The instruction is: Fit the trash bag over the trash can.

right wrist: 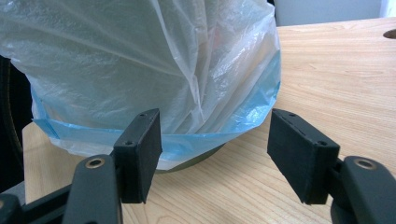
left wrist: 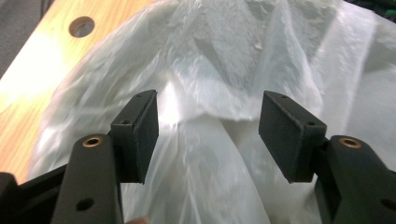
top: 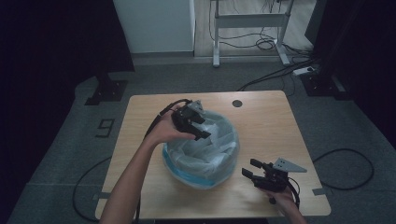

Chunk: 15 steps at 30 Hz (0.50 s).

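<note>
High view first: the left gripper (top: 201, 127) hovers over the bin's mouth, at about eleven o'clock on its rim, jaws spread with only loose film behind them and nothing pinched. The right gripper (top: 254, 171) waits low on the table at the bin's four o'clock, jaws likewise apart and empty, aimed at the blue hem.

The bin (top: 201, 151) sits mid-table, wrapped in a translucent liner bag (left wrist: 224, 56) that is folded over its rim and bunched inside.

To do this well, I judge the left should close on one fold near the rim and draw it outward gently, since thin film tears or slips.

At twelve o'clock lies a round cable hole (top: 237, 103) in the table (top: 275, 126); nothing blocks either hand.
</note>
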Tool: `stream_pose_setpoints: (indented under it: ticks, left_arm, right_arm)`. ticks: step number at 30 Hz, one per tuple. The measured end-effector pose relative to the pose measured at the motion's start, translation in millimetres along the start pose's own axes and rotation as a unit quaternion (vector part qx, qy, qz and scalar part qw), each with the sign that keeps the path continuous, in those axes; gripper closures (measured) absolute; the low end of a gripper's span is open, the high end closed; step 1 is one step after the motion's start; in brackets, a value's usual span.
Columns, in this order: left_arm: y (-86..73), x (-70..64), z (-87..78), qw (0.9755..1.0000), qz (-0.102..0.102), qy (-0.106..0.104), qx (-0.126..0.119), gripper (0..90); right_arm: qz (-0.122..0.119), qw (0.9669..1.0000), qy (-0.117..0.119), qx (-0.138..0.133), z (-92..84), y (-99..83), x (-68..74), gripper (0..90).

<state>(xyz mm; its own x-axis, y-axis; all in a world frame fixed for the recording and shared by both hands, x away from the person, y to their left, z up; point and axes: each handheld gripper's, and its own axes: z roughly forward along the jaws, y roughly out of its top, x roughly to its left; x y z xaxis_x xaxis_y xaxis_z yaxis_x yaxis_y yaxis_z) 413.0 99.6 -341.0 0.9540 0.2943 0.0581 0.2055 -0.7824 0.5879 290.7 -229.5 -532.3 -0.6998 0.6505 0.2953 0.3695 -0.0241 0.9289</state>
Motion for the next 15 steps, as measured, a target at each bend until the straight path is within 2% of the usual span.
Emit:
stream_pose_setpoints:
  ticks: [3, 6, 9, 12, 15]
  left_arm:
    - [-12.2, -1.8, -7.3, 1.0, -0.007, 0.002, 0.006, 38.9]
    - [-25.5, -2.6, -12.7, 0.9996, -0.018, -0.003, 0.02, 47.2]
    - [-36.7, -0.2, -14.6, 0.9989, -0.027, 0.001, 0.038, 49.8]
    - [-42.0, 0.8, -12.6, 0.9983, -0.031, 0.004, 0.05, 50.4]
    - [-42.4, 0.3, -7.1, 0.9971, -0.027, 0.006, 0.071, 50.7]
  right_arm:
    - [-0.002, 1.0, 0.002, 0.003, 1.4, -0.4, 1.7, 34.3]
    - [-0.003, 1.0, 0.003, 0.004, 3.0, -1.1, 3.1, 34.5]
    - [-0.004, 1.0, 0.003, 0.004, 3.3, -1.1, 3.5, 34.5]
    - [-0.004, 1.0, 0.002, 0.006, 3.4, -1.3, 3.1, 34.5]
    - [-0.004, 1.0, 0.001, 0.007, 3.6, -1.6, 2.7, 34.4]
